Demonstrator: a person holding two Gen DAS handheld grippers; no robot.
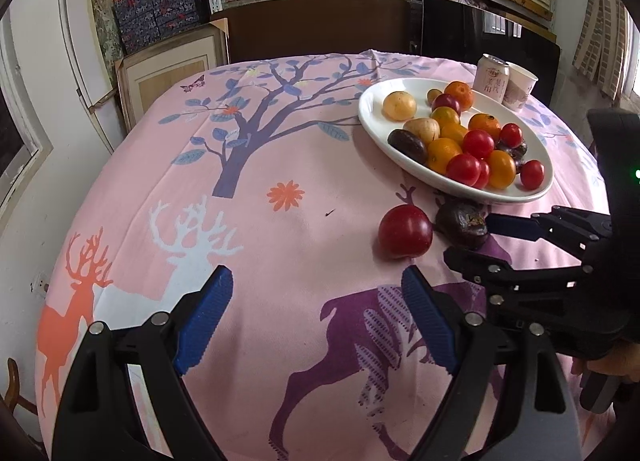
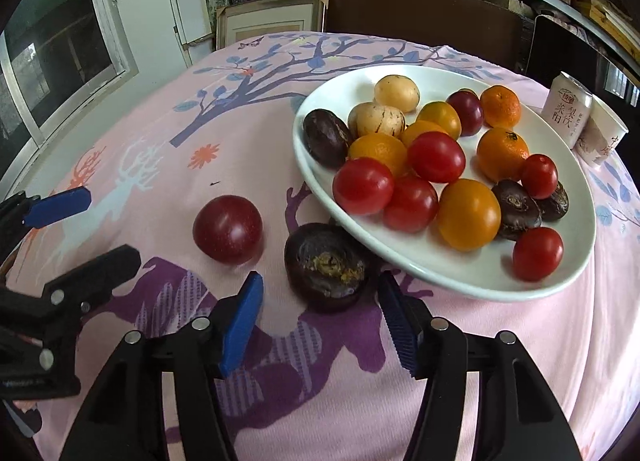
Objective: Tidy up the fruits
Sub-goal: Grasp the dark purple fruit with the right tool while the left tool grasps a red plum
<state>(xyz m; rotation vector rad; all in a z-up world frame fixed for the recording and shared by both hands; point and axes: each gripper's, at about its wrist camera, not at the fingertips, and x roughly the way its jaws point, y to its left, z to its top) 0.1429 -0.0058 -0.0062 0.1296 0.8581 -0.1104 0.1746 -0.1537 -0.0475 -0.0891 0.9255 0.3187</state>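
The right gripper [image 2: 320, 321] stands open and empty, its blue pads either side of a dark purple fruit [image 2: 326, 267] lying against the white plate [image 2: 440, 273]'s near rim. Best lower squarely, close gently, and avoid bumping the plate. A red plum [image 2: 228, 229] sits left of it.

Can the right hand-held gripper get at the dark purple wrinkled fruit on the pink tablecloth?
Probably yes: the right hand-held gripper is open, the dark purple wrinkled fruit lies just ahead, though the white oval plate crowds its right side.
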